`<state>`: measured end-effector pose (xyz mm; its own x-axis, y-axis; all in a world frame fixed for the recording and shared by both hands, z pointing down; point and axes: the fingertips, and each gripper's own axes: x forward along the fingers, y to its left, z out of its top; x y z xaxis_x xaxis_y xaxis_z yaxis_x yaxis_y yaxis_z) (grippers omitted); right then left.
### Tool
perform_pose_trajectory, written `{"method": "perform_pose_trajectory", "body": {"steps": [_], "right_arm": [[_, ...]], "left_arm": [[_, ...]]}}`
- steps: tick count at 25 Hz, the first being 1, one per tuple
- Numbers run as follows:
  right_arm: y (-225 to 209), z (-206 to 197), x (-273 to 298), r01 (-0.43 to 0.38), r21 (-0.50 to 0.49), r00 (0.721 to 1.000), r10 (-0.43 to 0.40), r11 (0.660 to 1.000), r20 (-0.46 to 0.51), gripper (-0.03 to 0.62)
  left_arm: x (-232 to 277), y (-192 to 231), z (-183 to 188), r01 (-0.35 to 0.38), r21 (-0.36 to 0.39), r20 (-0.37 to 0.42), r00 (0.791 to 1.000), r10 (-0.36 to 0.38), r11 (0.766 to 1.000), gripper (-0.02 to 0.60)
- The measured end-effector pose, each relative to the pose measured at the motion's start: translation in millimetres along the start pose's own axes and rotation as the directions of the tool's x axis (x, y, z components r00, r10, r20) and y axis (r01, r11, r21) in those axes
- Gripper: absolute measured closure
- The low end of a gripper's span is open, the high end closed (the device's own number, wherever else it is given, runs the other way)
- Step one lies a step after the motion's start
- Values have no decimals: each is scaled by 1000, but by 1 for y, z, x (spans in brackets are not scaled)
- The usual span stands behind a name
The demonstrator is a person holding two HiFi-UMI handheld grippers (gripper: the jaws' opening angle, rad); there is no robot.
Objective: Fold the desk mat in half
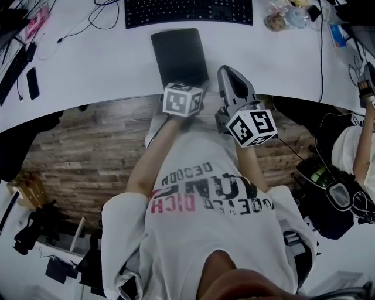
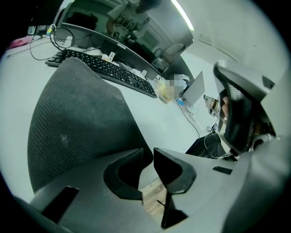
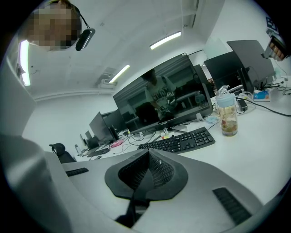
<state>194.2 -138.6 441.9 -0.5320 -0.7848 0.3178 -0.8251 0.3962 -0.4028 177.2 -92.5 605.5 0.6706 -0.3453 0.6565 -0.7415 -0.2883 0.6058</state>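
Note:
The black desk mat (image 1: 179, 55) lies on the white desk (image 1: 88, 76), just behind its curved front edge. My left gripper (image 1: 184, 94) hovers at the mat's near edge. In the left gripper view the mat (image 2: 77, 118) fills the left side and its edge runs behind the left jaw. The left gripper (image 2: 146, 157) is open, and only desk and wood floor show in the narrow gap. My right gripper (image 1: 227, 73) is to the right of the mat, beside its near right corner. In its own view the right gripper (image 3: 148, 159) is shut on nothing and points up toward the monitor.
A black keyboard (image 1: 187, 12) lies behind the mat, below a wide monitor (image 3: 168, 100). A jar of food (image 3: 228, 116) stands at the back right, and a phone (image 1: 33, 82) and cables lie at the left. Another person (image 1: 351, 146) sits at the right.

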Motion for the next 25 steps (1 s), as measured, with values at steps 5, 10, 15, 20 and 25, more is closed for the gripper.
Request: {"method": "perform_pose_trajectory", "body": {"steps": [5,10,15,20,25], "right_arm": [[2,-2,-3,2,-7,1000,-2,1000,-6,597],[3,-3,-6,1,-11,1000,-1,1000,-8,597],[3,-4,-9,-3,-12,1000,2,1000,-11,597],[1,-2,-8,-1,-13,1000,1,1000,-9,597],[2,-2,-10,-5,-14,1000,5,1000,-8,597]], "left_arm": [[0,10,0,-65,9,0,998,65,998,577],[1,8,1,-78,12,4,997,78,997,578],[-3,10,2,-101,27,27,995,101,994,578],[-12,9,15,-112,39,67,992,109,993,578],[-19,8,23,-121,44,103,988,116,992,578]]}}
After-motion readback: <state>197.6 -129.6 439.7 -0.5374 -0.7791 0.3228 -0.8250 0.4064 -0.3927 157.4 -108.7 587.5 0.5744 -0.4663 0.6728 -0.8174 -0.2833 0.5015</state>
